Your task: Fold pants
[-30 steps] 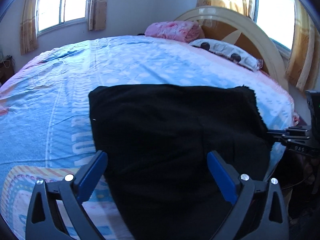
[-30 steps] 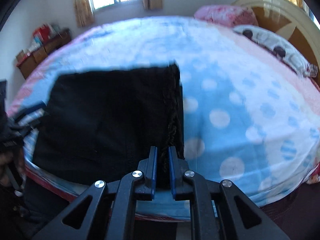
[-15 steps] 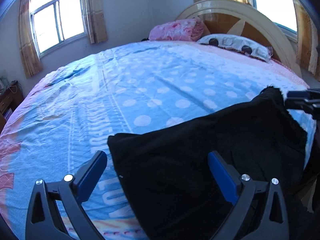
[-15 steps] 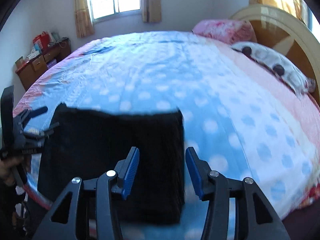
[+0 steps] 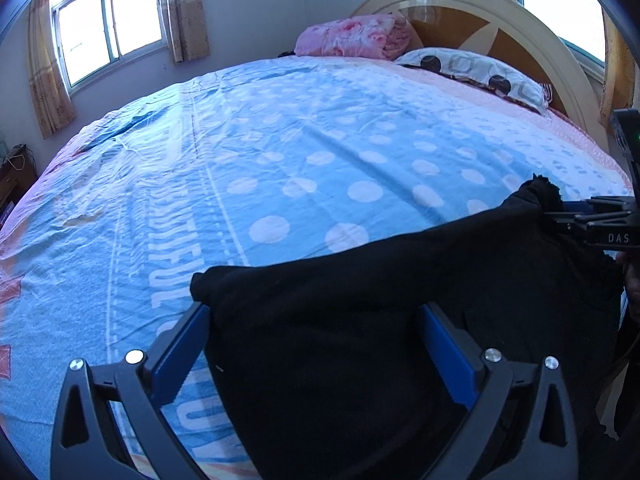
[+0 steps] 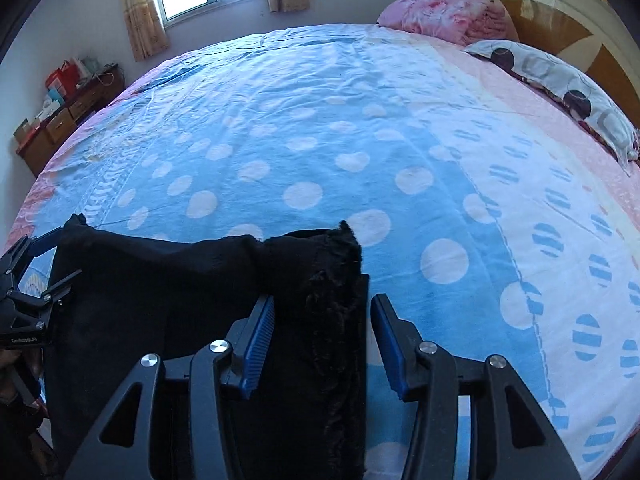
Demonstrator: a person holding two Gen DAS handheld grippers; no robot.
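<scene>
The black pants (image 5: 380, 320) lie folded at the near edge of the bed, partly hanging over it. My left gripper (image 5: 316, 328) is open, its blue pads straddling the pants' left part. In the right wrist view the pants (image 6: 200, 300) fill the lower left, with a frayed hem (image 6: 336, 280) between the open fingers of my right gripper (image 6: 324, 320). The right gripper (image 5: 592, 220) shows at the right edge of the left wrist view, beside the raised frayed corner. The left gripper (image 6: 28, 280) shows at the pants' left corner.
The bed has a blue polka-dot sheet (image 5: 320, 160) with a pink border. A pink folded blanket (image 5: 352, 38) and a spotted pillow (image 5: 476, 74) lie by the wooden headboard (image 5: 500, 20). A wooden dresser (image 6: 64, 112) stands by the far wall under a window.
My right gripper has opened and let go of the frayed hem. The pants have slid toward the bed's near edge, and both cameras now see more bare sheet.
</scene>
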